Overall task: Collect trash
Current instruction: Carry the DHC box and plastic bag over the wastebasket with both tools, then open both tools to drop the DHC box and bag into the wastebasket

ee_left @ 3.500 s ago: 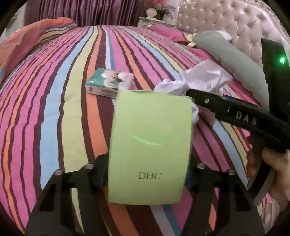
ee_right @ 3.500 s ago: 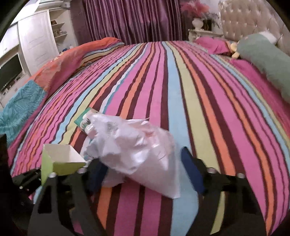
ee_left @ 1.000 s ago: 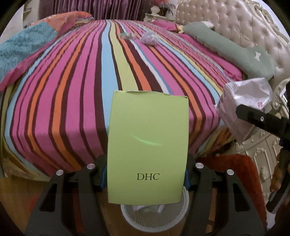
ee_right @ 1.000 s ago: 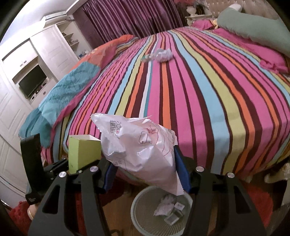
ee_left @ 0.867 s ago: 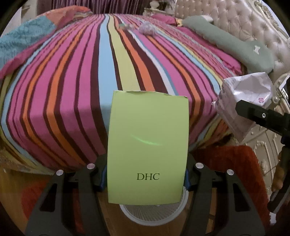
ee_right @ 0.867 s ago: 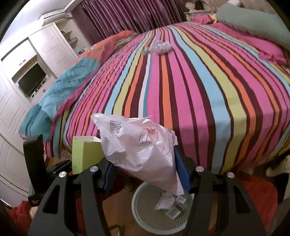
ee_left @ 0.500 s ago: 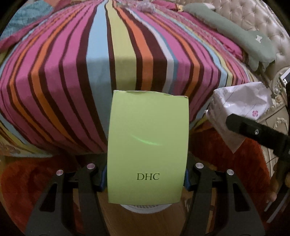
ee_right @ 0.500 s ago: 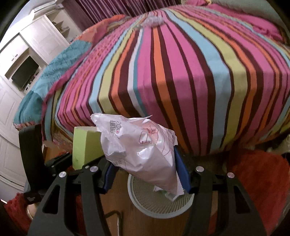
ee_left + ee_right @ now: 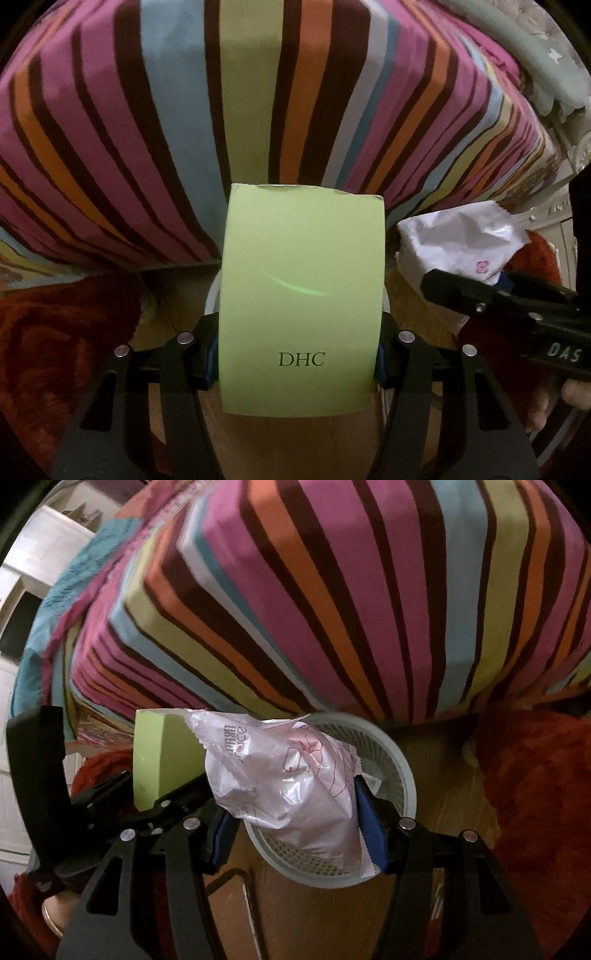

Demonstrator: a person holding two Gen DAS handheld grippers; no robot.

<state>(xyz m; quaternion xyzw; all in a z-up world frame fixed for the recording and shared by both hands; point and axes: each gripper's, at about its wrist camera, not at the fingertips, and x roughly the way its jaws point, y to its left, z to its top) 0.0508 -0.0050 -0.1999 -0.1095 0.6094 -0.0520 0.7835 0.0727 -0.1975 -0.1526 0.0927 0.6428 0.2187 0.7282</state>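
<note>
The left tongs (image 9: pixel 295 363) are gripping a light green box (image 9: pixel 301 295) marked DHC, their blue pads pressing on its two sides near its lower end. The box is standing upright between the fingers and hiding most of what lies below; a thin white rim (image 9: pixel 211 295) is peeking out at both its edges, probably the waste basket, though too little shows to be sure. Beyond the box the striped bed cover (image 9: pixel 184 110) is hanging over the bed's end, with a red rug (image 9: pixel 55 332) on the wooden floor to the left.

To the right of these tongs, the right tongs (image 9: pixel 295 823) are clamping a crumpled white plastic bag (image 9: pixel 288 786) between their blue pads. The bag is hanging directly over the round white waste basket (image 9: pixel 406 786), which is standing on the wooden floor (image 9: pixel 443 812) just beside the bed's foot. The green box is showing just left of the bag.
</note>
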